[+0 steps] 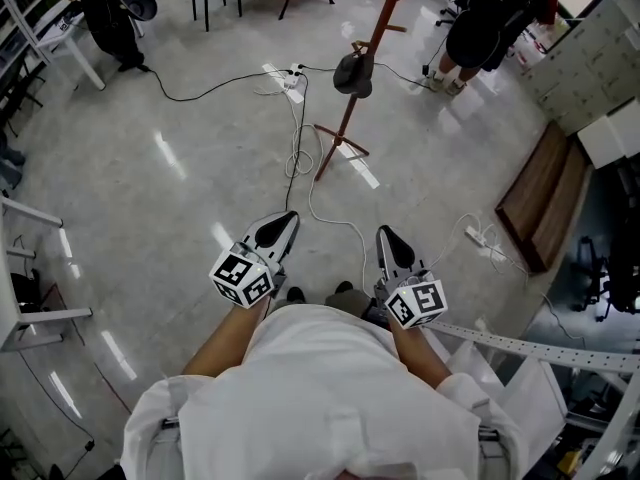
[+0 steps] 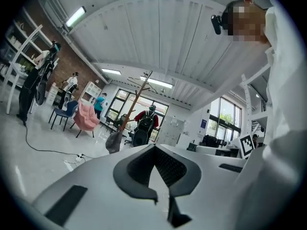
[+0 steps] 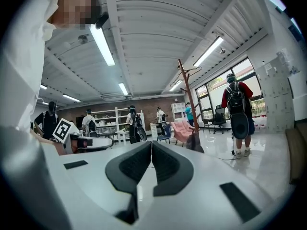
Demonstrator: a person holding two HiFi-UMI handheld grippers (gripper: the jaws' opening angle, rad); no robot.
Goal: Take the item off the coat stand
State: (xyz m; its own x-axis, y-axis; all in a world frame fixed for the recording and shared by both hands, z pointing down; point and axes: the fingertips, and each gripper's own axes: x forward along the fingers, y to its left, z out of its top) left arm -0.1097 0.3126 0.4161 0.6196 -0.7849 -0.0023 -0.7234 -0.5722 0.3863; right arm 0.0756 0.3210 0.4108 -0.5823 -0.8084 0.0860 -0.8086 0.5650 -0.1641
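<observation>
Left claw (image 1: 283,220) and right claw (image 1: 386,236) are closed, empty (nowhere near). Approach the coat stand (image 1: 345,118), opening one squarely toward its dark bag (image 1: 353,73).

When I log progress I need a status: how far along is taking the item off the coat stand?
Done: nothing visible; the dark item hangs on the coat stand. In hand: nothing; the left tongs and right tongs are shut and empty, well short of the coat stand. Left: walk up, grip the dark item, lift it off.
</observation>
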